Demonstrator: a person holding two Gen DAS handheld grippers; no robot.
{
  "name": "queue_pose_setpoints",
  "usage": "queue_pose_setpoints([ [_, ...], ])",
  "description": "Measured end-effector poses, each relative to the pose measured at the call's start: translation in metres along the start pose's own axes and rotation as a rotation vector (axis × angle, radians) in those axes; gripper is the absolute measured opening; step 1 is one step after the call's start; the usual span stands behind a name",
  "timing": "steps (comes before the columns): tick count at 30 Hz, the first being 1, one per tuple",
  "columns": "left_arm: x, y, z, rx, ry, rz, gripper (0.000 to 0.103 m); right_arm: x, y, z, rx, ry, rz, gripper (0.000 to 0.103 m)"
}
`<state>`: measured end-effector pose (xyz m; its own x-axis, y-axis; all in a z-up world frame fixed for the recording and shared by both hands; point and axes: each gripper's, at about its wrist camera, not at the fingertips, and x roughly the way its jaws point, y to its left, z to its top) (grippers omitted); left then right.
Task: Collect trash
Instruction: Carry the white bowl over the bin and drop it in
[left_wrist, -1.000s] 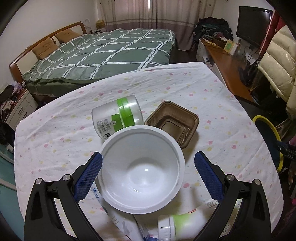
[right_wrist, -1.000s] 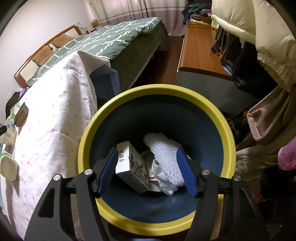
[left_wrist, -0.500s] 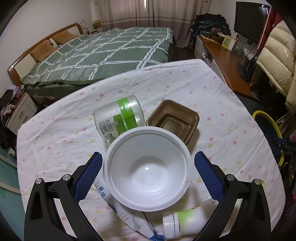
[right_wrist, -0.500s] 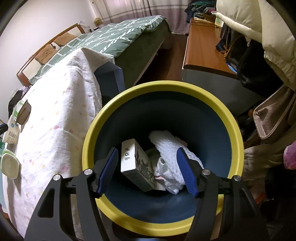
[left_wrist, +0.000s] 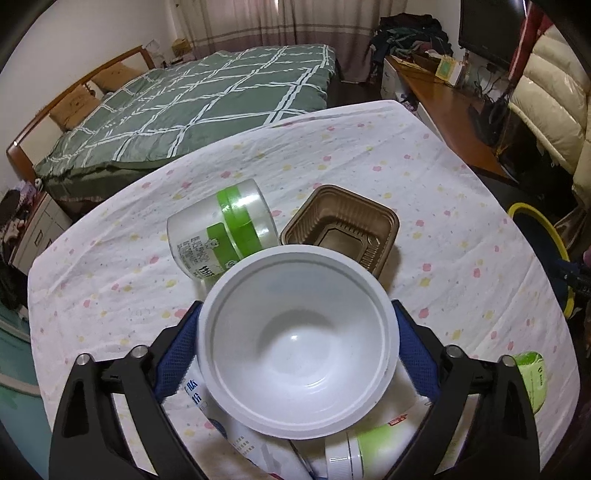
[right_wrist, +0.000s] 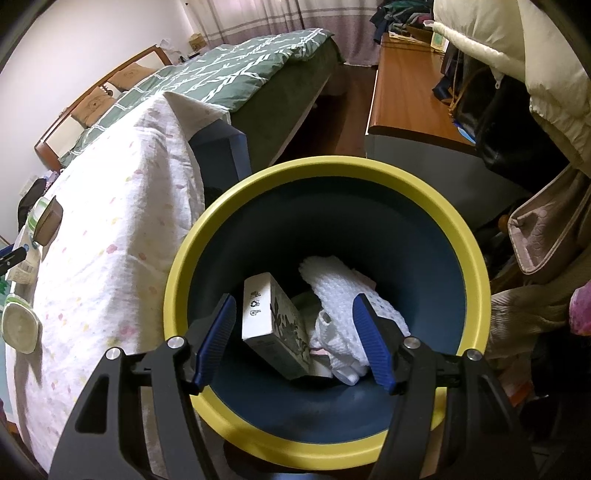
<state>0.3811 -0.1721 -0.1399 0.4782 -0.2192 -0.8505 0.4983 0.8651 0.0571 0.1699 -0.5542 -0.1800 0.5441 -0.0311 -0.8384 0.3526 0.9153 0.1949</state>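
Note:
A white plastic bowl (left_wrist: 295, 354) stands upright on the spotted tablecloth (left_wrist: 369, 147), between the fingers of my left gripper (left_wrist: 295, 306). The jaws are closing and the blue pads (left_wrist: 410, 343) lie against the bowl's sides under its rim. Behind the bowl lie a white jar with a green band (left_wrist: 221, 229) and a brown plastic tray (left_wrist: 343, 225). My right gripper (right_wrist: 294, 299) hangs open over the yellow-rimmed blue bin (right_wrist: 332, 166) with nothing between its fingers. Inside the bin lie a patterned white box (right_wrist: 273, 321) and white foam netting (right_wrist: 340, 291).
Under the bowl's near side lie a printed packet (left_wrist: 221, 417) and a white bottle with a green label (left_wrist: 369, 450). A green-and-white cup (left_wrist: 532, 376) sits near the table's right edge. The bin (left_wrist: 535, 225) stands off that edge. A bed, a wooden desk and hanging coats surround the table.
The left gripper's fingers have drawn in until they meet the bowl, which now fills the gap and looks closer. The right gripper has stayed above the bin.

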Motion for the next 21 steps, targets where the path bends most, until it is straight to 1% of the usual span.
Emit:
queue_pose_setpoints([
  [3, -0.005, -0.002, 0.001, 0.002, -0.007, -0.005, 0.093, -0.004, 0.001, -0.001, -0.002, -0.008, 0.005, 0.063],
  [5, -0.013, -0.005, 0.002, 0.003, -0.025, 0.004, 0.093, -0.010, 0.001, -0.002, -0.002, -0.018, 0.010, 0.063],
  [8, -0.032, -0.011, 0.004, 0.008, -0.060, 0.009, 0.093, -0.019, 0.000, -0.004, 0.001, -0.035, 0.017, 0.063],
  [11, -0.055, -0.026, 0.005, 0.029, -0.098, 0.016, 0.093, -0.033, -0.001, -0.008, 0.005, -0.060, 0.025, 0.063],
  [15, -0.085, -0.063, 0.010, 0.079, -0.151, -0.013, 0.093, -0.059, 0.001, -0.017, -0.011, -0.104, 0.039, 0.063],
  [17, -0.093, -0.082, 0.011, 0.101, -0.166, -0.037, 0.093, -0.073, 0.002, -0.021, -0.025, -0.130, 0.037, 0.063],
  [21, -0.101, -0.135, 0.015, 0.161, -0.183, -0.096, 0.093, -0.107, -0.001, -0.032, -0.051, -0.194, 0.026, 0.063],
])
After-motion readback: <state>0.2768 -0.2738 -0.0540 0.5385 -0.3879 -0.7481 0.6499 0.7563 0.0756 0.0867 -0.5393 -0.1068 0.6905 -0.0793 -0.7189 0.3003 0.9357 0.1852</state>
